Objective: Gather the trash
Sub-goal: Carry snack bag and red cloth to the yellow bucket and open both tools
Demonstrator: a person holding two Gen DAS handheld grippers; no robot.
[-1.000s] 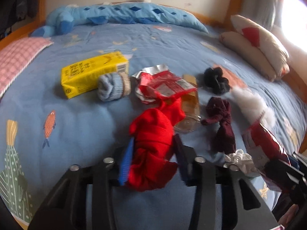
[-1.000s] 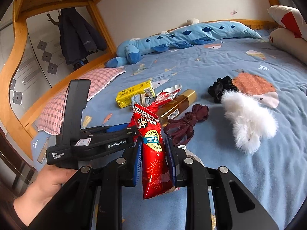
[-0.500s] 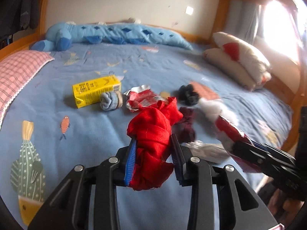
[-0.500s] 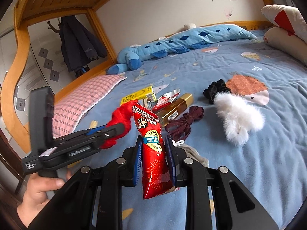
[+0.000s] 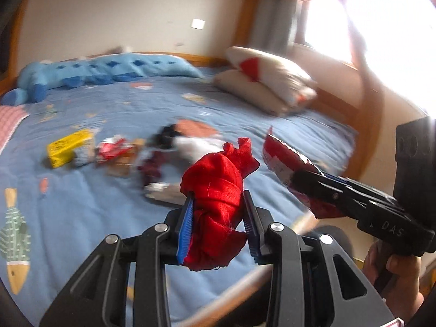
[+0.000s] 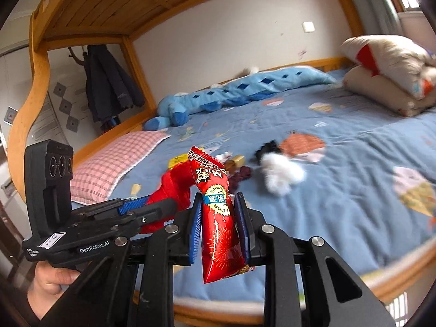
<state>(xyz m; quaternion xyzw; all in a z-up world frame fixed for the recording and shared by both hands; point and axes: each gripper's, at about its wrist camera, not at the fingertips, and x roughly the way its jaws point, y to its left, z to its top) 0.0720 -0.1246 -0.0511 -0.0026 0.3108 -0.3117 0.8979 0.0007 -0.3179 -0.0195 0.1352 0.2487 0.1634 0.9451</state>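
Observation:
My left gripper (image 5: 218,204) is shut on a bunched red cloth (image 5: 215,188), held up over the near edge of the bed. The right gripper (image 6: 218,204) is shut on a red snack wrapper (image 6: 218,212) that stands upright between its blue pads. Each gripper shows in the other's view: the right one (image 5: 297,177) with the wrapper (image 5: 286,160), the left one (image 6: 166,204) with the cloth (image 6: 171,188). Back on the blue bedspread (image 5: 109,218) lie a yellow carton (image 5: 69,147), a crumpled red-and-silver wrapper (image 5: 113,150), a gold box (image 6: 237,160) and dark cloth pieces (image 5: 152,166), all blurred.
A white fluffy item (image 6: 280,174) and a black scrunchie (image 6: 267,147) lie mid-bed. A blue plush (image 6: 231,92) runs along the far wall, pillows (image 6: 389,73) sit at the right and a pink checked pillow (image 6: 109,169) at the left. The wooden bed rail (image 6: 354,278) crosses below.
Both grippers have pulled back and up from the pile, each keeping its load. The items on the bed now look smaller and farther, and the bed's wooden edge has come into view.

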